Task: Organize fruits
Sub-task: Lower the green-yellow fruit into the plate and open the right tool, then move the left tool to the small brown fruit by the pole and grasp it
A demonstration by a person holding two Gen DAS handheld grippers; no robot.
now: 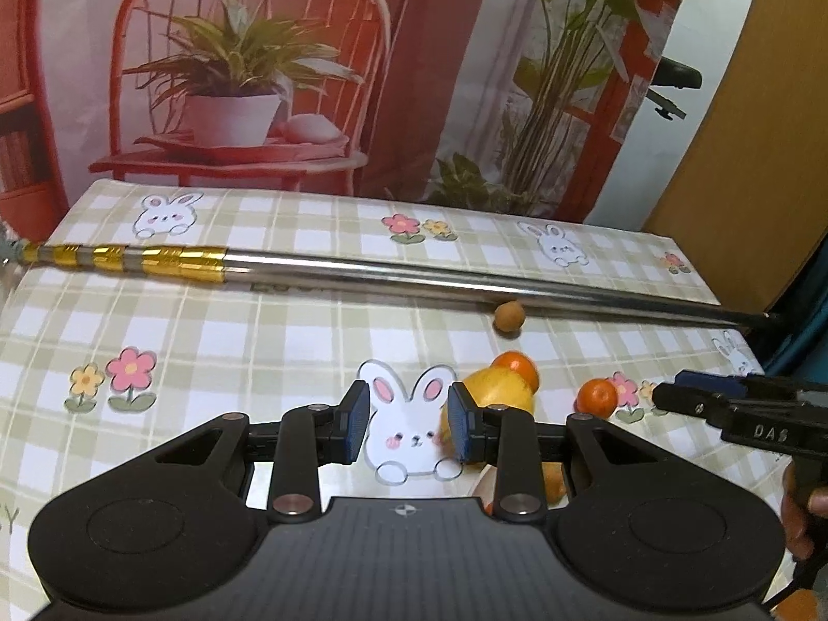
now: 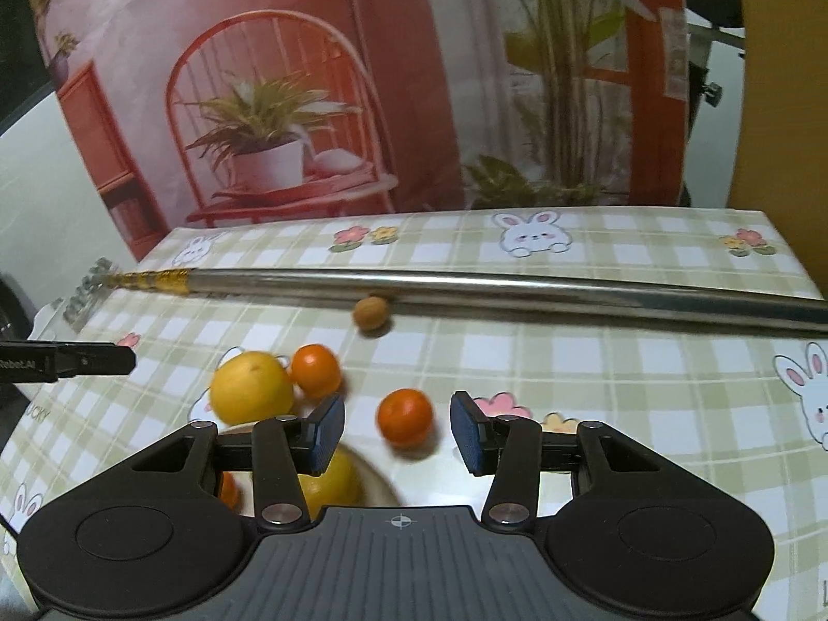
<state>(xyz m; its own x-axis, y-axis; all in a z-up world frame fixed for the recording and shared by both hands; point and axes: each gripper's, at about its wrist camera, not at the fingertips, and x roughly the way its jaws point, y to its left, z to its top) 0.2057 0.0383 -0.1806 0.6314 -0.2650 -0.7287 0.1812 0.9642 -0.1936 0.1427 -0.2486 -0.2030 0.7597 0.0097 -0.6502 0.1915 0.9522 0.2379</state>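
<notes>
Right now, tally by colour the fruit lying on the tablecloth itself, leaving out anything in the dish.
Yellow fruit: 1
Orange fruit: 2
Small brown fruit: 1
Total: 4

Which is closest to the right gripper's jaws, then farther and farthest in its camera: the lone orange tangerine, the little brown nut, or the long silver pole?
1. Lone orange tangerine, just ahead between the open jaws.
2. Little brown round nut, farther back, slightly left.
3. Long silver metal pole, lying across the table just behind the nut.
</notes>
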